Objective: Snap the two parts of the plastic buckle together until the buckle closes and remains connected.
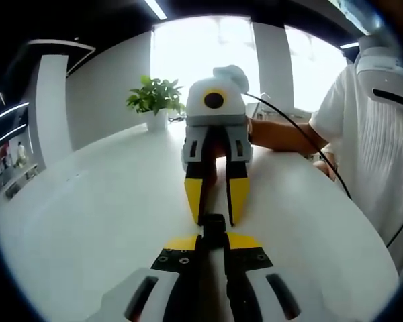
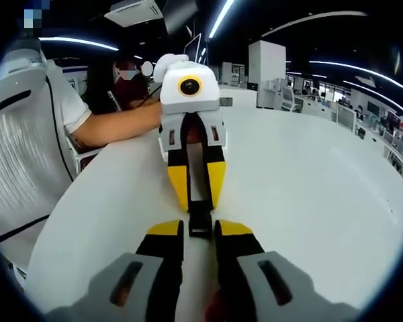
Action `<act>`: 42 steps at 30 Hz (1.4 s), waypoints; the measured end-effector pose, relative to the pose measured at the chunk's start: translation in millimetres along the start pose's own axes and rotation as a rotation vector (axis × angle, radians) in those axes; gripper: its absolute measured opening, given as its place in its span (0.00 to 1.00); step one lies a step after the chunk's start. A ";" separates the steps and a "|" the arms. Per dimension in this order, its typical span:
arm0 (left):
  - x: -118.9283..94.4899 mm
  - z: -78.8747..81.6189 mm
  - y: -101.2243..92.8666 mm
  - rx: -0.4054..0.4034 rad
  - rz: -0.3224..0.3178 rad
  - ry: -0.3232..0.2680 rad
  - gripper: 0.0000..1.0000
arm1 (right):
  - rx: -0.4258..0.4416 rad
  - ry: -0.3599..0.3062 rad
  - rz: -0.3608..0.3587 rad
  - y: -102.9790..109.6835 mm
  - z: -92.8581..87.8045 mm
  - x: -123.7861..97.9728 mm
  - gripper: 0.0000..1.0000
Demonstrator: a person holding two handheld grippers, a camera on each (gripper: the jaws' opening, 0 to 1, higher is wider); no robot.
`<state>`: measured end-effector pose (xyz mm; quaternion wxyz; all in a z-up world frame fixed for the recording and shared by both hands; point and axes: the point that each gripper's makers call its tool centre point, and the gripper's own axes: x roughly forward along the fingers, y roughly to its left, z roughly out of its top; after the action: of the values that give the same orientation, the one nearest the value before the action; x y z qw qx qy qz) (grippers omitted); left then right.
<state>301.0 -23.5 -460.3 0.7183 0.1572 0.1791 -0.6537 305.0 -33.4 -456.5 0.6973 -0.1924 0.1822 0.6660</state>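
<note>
A black plastic buckle (image 1: 213,225) hangs over the white table, caught between two grippers that face each other tip to tip. My left gripper (image 1: 213,241) rises from the bottom of the left gripper view, jaws nearly together, shut on the near buckle part. My right gripper (image 1: 215,209) points down at it from above, yellow fingertips (image 1: 194,196) clamping the far part. In the right gripper view, the right gripper (image 2: 199,229) holds the black buckle (image 2: 200,219) and the left gripper (image 2: 197,198) meets it head-on. The two parts touch. I cannot tell whether they are latched.
The round white table (image 1: 87,215) spreads wide to the left, and its edge curves close on the right. A potted plant (image 1: 154,100) stands at the far side. A person in a white shirt (image 1: 373,141) leans an arm on the table, with a black cable (image 1: 326,161) trailing past.
</note>
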 end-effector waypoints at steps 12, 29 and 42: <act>-0.2 0.0 0.2 0.011 0.005 0.001 0.12 | -0.001 0.003 0.008 3.1 -0.4 -0.5 0.32; -0.5 0.5 0.4 0.019 0.012 0.001 0.12 | -0.013 -0.009 -0.003 2.2 2.5 -4.0 0.30; 2.5 1.4 5.5 0.006 -0.007 -0.018 0.12 | -0.016 -0.036 -0.032 -3.7 9.2 -14.9 0.31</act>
<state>306.8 -25.8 -460.3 0.7170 0.1527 0.1713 -0.6582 308.0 -41.6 -440.9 0.7095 -0.1887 0.1614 0.6596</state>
